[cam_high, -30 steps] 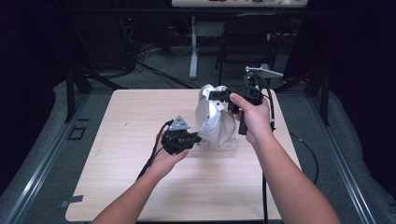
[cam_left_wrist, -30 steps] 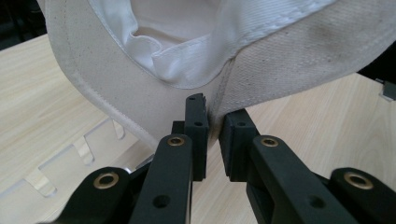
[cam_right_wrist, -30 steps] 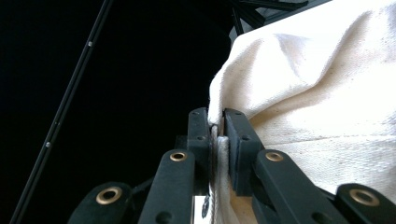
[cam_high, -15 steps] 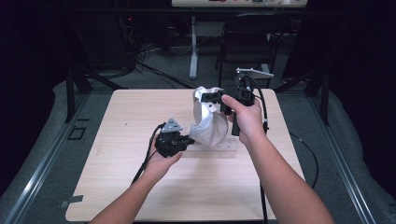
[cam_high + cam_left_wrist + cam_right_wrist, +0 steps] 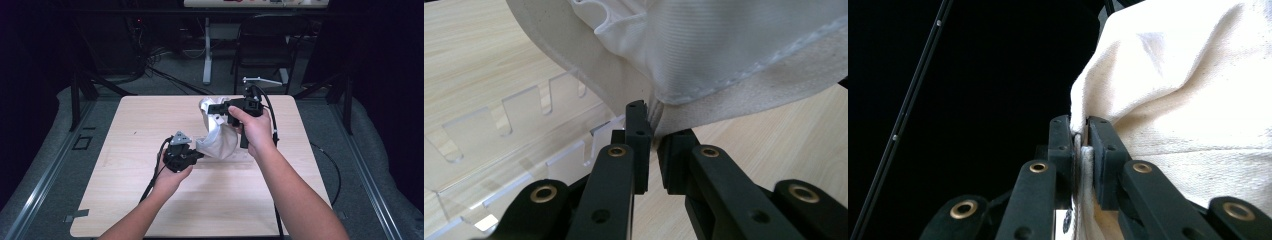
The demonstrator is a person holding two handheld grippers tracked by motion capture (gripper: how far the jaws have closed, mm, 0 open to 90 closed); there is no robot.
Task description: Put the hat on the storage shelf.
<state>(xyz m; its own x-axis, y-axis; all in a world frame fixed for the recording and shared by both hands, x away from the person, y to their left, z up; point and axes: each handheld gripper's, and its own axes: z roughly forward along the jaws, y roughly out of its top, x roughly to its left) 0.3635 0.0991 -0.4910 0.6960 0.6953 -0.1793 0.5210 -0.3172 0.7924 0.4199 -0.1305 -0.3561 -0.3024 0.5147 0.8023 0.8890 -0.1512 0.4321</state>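
Wooden table [image 5: 150, 200], white cloth bag [image 5: 220, 137] between 2 claws.

Nothing here can be read: no lettering, label, brand, number or sign stands on anything in any of the three views.
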